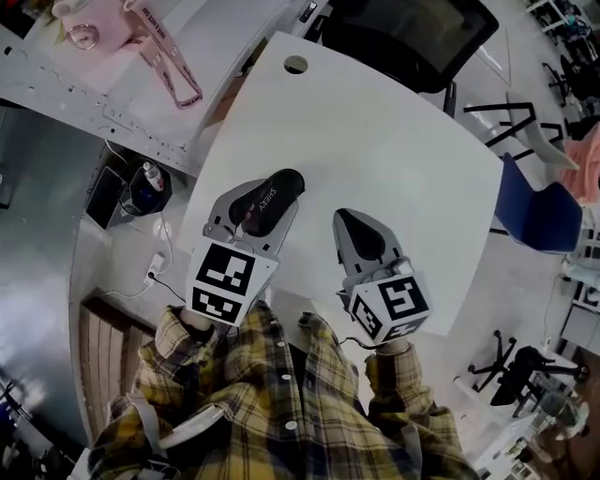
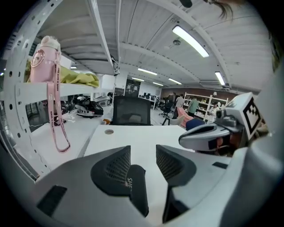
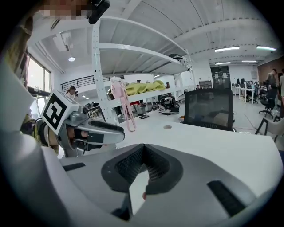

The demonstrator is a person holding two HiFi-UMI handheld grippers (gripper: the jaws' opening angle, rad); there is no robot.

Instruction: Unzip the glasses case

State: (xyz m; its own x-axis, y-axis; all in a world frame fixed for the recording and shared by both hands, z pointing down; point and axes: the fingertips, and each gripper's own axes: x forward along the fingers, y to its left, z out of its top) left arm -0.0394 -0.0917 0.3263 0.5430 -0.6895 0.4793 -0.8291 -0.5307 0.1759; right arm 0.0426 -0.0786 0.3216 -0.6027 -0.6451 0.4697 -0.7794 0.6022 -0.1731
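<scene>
I count two grippers on my feed: one left gripper (image 2: pixel 143 153) and one right gripper (image 3: pixel 143 150). Each carries one cube, so two in all: a marker cube (image 1: pixel 225 279) on the left and a second marker cube (image 1: pixel 394 307) on the right. There is one black glasses case (image 1: pixel 277 192) and one white surface (image 1: pixel 394 159) with one round cable hole (image 1: pixel 295 65). I see one pink bottle (image 1: pixel 94 23) with one strap (image 1: pixel 173 70). Close by are two chairs: one black chair (image 1: pixel 412 37) and one blue chair (image 1: pixel 539 211).
</scene>
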